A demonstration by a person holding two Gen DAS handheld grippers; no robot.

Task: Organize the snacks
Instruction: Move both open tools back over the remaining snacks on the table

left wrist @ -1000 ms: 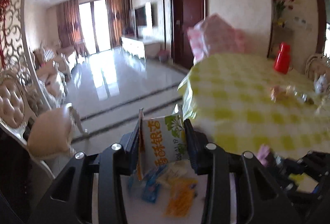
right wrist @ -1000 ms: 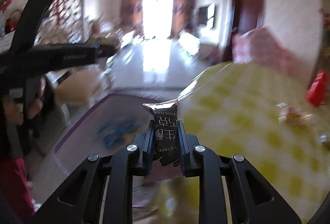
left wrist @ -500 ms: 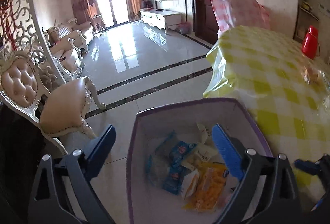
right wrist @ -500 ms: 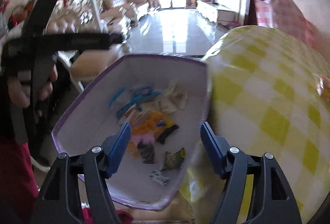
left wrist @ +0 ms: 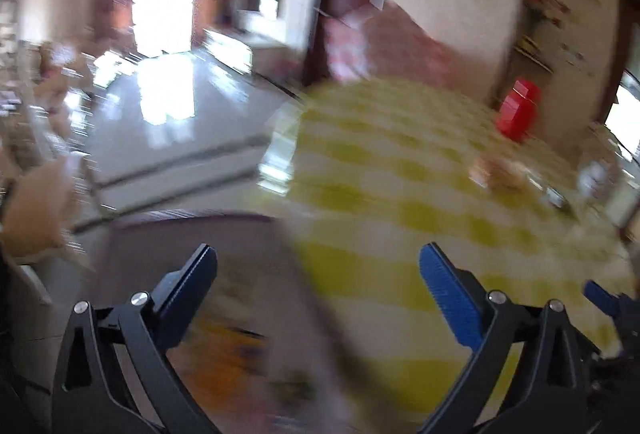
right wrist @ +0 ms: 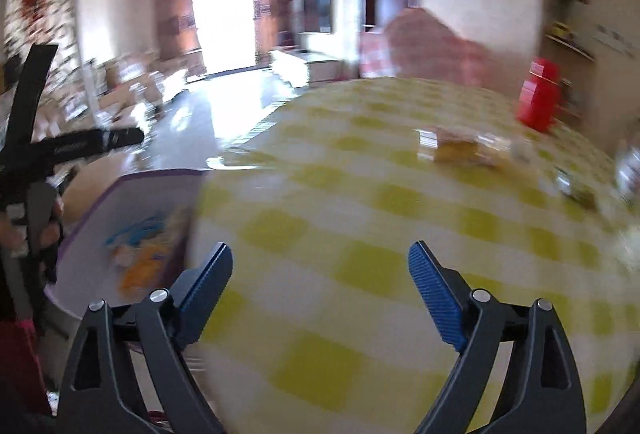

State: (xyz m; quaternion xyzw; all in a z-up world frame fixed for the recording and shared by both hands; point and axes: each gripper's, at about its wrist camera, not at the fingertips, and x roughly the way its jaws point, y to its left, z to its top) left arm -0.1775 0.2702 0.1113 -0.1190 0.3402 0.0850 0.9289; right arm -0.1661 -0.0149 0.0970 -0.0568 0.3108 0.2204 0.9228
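My left gripper [left wrist: 318,254] hangs over the seam between the purple-rimmed white box [left wrist: 188,220] and the yellow checked table [left wrist: 400,170]. Its jaws are opening, with nothing between them. My right gripper [right wrist: 320,248] is over the tablecloth [right wrist: 360,194]; its jaws are opening too, and nothing is between them. Snack packets [right wrist: 138,254] lie in the box [right wrist: 160,174] at lower left. More wrapped snacks [right wrist: 460,150] lie far out on the table; in the left wrist view these snacks [left wrist: 500,174] are blurred.
A red container [right wrist: 538,102] stands at the table's far right. A pink checked bundle [right wrist: 432,42] sits behind the table. A hand [right wrist: 44,230] holds the left gripper's handle at the left edge. Beige chairs [left wrist: 36,214] and shiny floor lie left.
Both grippers let go of their packets over the box and opened wide. Both then swung right, from over the box toward the checked table.
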